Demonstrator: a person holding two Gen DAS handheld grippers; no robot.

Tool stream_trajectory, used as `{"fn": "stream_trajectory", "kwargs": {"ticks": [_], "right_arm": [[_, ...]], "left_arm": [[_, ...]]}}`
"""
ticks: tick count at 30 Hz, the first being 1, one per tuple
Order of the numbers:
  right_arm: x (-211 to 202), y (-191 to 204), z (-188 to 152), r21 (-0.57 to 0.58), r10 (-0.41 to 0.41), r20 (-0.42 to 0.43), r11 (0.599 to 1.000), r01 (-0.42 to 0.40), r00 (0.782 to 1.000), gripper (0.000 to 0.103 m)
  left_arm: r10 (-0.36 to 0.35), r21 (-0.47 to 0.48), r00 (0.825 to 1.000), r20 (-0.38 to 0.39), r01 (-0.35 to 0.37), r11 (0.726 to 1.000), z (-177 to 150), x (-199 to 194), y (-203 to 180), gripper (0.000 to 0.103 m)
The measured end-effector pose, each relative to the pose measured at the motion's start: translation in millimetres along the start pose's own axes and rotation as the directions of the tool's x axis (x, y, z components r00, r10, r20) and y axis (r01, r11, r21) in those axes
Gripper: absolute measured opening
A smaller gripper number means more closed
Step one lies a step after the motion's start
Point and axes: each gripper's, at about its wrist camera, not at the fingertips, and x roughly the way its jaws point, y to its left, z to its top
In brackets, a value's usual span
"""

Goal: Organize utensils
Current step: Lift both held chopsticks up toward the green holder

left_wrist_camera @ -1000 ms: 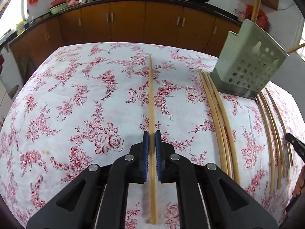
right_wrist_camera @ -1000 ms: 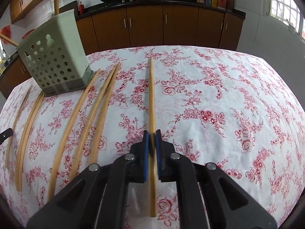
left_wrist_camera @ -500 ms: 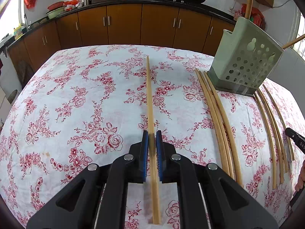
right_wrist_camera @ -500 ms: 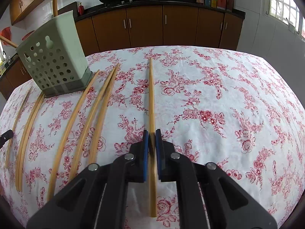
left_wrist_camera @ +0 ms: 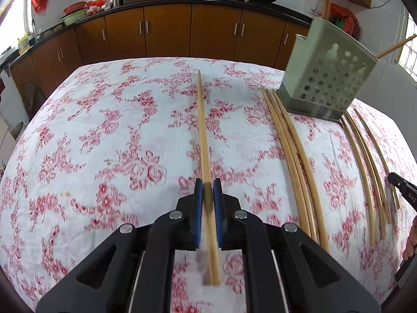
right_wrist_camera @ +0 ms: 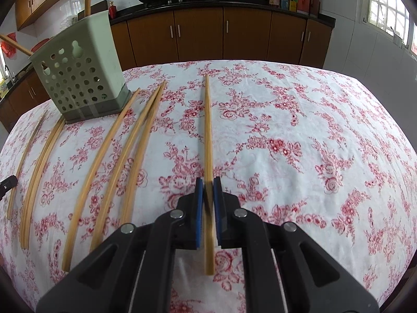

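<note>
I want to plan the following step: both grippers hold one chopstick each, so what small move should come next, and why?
Probably lift the left gripper and carry its long bamboo chopstick toward the pale green perforated plastic holder. Its jaws are shut on the stick, and the holder already contains sticks. The right gripper grips another bamboo chopstick likewise.

Each camera sits just behind its gripper and looks forward and down, close over the table [left_wrist_camera: 78,130] toward the kitchen cabinets [left_wrist_camera: 166,31]. Both views share the green holder [left_wrist_camera: 328,78] [right_wrist_camera: 80,75], seen from opposite sides.
</note>
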Motion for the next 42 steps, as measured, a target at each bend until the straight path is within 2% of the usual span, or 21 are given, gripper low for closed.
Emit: {"fn": "stream_trajectory", "kwargs": {"ticks": [9,16,24,30,33,38,42], "right_arm": [[-8.3,-1.5,-10.9,-0.004,0.003,-0.003,1.0,-0.003,1.0,0.009],[-18.3,-6.6,-10.5,0.009,0.015,0.003,1.0,-0.015,1.0,0.008],[-63.7,-16.3,14.4,0.026,0.023,0.142,0.999,-0.027,0.99,0.008],[-98.2,-23.2,35.8,0.042,0.029,0.261,0.998,-0.041,0.965,0.008],[-113.0,-26.2,45.9,0.051,0.03,0.311,0.998,-0.048,0.95,0.008],[-133.4,-26.9,60.4,0.059,0.026,0.384,0.997,-0.052,0.923,0.008],[-140.8,-28.3,67.7,0.06,0.026,0.411,0.997,-0.056,0.911,0.008]], "left_arm": [[0.008,0.02,1.0,0.001,-0.008,1.0,-17.3,-13.7,-6.6,0.009],[-0.004,0.021,1.0,-0.019,0.005,1.0,-16.5,-20.1,-2.4,0.008],[-0.014,-0.008,0.994,0.109,0.015,1.0,10.1,-64.3,10.5,0.008],[-0.044,-0.06,0.973,0.227,0.059,0.996,35.4,-97.3,17.0,0.008],[-0.051,-0.079,0.956,0.288,0.077,0.994,49.5,-114.2,19.5,0.008],[-0.052,-0.079,0.933,0.355,0.085,0.993,66.3,-132.2,18.5,0.008],[-0.05,-0.069,0.92,0.39,0.084,0.994,74.2,-141.6,16.2,0.007]]}}
